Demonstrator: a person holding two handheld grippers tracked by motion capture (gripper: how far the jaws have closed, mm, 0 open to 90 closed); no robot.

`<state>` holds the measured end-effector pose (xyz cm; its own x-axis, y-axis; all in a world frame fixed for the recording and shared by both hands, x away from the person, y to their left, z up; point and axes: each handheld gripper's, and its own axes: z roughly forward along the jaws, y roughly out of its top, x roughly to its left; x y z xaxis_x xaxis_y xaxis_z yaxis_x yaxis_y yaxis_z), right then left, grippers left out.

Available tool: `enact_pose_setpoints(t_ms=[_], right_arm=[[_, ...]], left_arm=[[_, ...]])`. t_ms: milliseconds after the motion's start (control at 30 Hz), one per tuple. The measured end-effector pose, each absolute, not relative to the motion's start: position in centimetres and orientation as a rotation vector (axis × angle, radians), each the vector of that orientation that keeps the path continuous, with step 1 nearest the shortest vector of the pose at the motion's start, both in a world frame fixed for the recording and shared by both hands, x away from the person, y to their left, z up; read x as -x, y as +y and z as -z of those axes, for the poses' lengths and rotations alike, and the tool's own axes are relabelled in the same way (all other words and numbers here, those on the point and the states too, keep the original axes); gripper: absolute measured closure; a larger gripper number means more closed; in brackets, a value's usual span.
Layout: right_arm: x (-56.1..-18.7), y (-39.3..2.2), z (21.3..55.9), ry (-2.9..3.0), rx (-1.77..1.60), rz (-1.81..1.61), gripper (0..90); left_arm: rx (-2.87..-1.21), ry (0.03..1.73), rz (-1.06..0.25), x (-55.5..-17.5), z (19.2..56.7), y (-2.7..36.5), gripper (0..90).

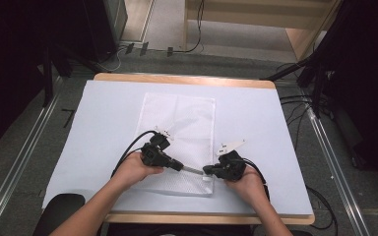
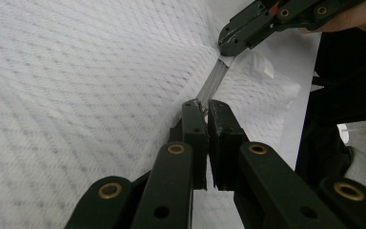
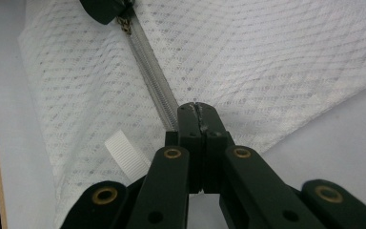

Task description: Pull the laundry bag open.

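White mesh laundry bag lies flat under both grippers. The left gripper is pinched on the brass zipper pull; the right gripper is clamped on the bag's zipper end, holding it taut. Between them a short stretch of zipper shows; most of the pull looks still ahead.
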<state>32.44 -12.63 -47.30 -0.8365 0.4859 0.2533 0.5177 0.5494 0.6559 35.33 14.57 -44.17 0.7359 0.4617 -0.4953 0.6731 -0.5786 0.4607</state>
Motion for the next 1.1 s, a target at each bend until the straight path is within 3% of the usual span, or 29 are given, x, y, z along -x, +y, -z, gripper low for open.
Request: enact_pose_setpoints(t_ms=[1100], right_arm=[[-32.7, -12.3, 47.3, -2.716, 0.862, 1.178, 90.0]], left_arm=[[-2.313, 0.887, 0.413, -35.3, 42.6, 19.1, 88.1]])
